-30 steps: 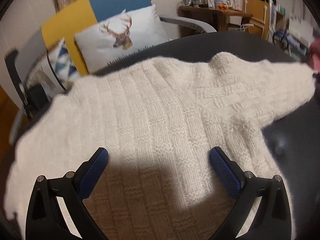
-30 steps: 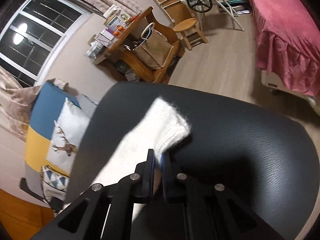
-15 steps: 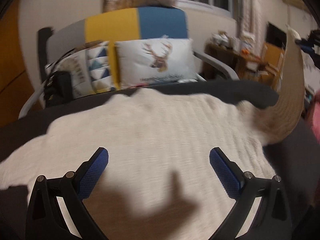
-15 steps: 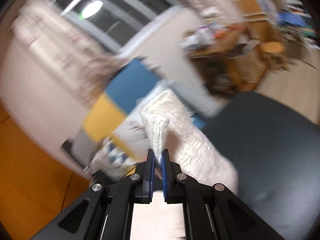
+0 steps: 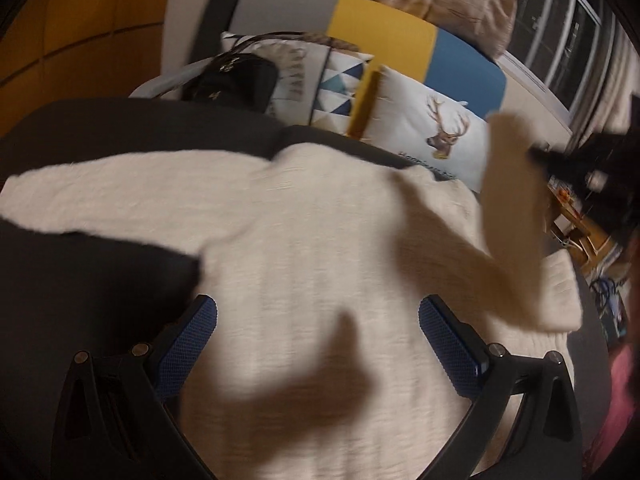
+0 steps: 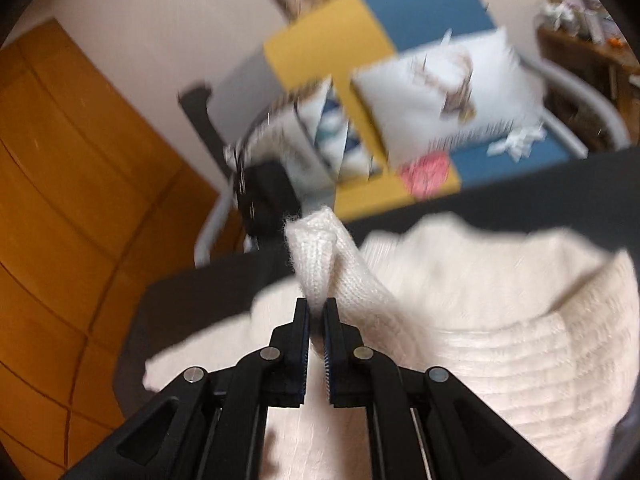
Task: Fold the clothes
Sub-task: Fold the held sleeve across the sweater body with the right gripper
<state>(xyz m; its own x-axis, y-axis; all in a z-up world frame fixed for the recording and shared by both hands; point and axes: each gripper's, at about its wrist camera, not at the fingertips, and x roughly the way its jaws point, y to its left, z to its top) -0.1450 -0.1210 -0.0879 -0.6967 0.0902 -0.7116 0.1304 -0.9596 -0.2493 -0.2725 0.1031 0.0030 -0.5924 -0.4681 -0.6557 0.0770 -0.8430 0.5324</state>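
Knitwear is what is being dealt with: a cream sweater is lying spread across the dark padded surface, its body flat and one sleeve stretching out to the left edge of the left wrist view. The other sleeve is being lifted clear of the surface; the right gripper is pinching its cuff, jaws nearly together with the knit bunching up between the blue pads. In the left wrist view that same sleeve is standing up as a pale blurred column at the right, with the dark shape of the right gripper at its top.

The left gripper is hovering over the sweater's body with its jaws spread wide and nothing between them; its shadow is falling on the knit below.

Beyond the surface a colour-block chair in grey, yellow and blue is carrying a deer-print cushion and a black bag, with an orange wooden wall to the left.

To my eye the step in hand is folding the sleeve inward across the chest. The next move is calling for the cuff to be carried over the body and laid flat before the pinch is let go, and the free claw looks well placed to pin the body so it is not dragging along.
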